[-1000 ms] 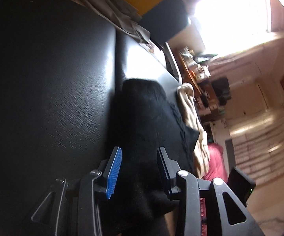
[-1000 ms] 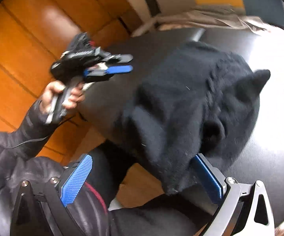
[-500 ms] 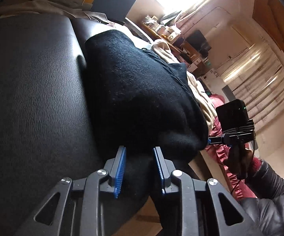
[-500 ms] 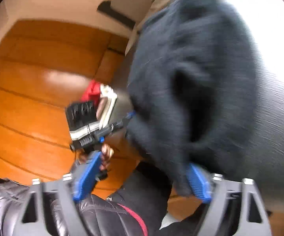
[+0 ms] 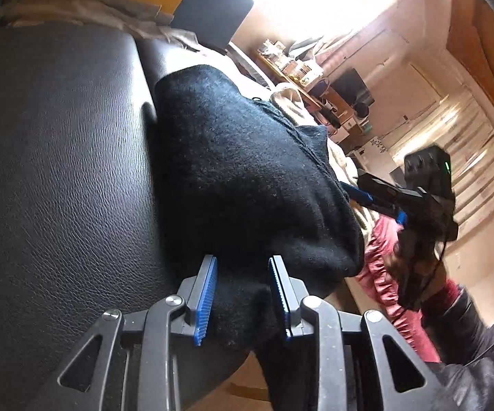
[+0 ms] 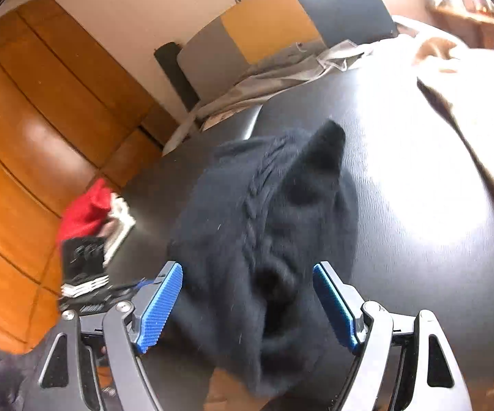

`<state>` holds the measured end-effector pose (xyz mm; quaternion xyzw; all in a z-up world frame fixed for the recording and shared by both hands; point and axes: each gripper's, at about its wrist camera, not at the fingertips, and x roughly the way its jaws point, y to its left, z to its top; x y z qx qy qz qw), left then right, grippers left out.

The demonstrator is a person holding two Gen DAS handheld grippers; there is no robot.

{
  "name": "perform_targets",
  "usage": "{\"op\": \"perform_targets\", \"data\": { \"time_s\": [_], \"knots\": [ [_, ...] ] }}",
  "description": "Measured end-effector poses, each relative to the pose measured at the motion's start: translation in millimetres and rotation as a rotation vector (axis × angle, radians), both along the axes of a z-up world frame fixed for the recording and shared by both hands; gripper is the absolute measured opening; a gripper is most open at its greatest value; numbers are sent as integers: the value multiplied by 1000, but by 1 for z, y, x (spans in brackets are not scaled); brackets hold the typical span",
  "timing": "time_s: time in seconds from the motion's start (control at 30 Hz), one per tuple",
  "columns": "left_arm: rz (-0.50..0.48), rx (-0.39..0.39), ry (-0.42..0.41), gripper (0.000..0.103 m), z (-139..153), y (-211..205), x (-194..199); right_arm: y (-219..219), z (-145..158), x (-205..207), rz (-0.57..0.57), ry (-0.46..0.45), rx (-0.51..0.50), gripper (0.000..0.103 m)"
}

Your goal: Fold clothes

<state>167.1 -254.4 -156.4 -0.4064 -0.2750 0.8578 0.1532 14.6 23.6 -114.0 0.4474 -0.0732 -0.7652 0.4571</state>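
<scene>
Both fingers [image 5: 209, 294] around black sweater [image 5: 247, 178]

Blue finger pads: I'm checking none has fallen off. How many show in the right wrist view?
2: one pad left of the black sweater, one pad right of it. The left gripper's are hidden there.

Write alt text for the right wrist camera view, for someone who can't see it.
A rumpled black sweater lies on a black leather surface, its near part between the open blue-padded fingers of the right gripper. Pale clothes lie at the far edge, beside an orange wooden wall.
</scene>
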Motion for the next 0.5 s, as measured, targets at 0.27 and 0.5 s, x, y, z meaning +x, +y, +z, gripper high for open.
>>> {"op": "perform_targets", "data": {
  "time_s": [0.27,0.5],
  "knots": [
    [-56,-23,84,36,13,12,7,-64,-10,-20,-5,124,257,25],
    [-165,-110,6,36,-3,28,0,-71,14,-27,-24,352,495,17]
  ]
}}
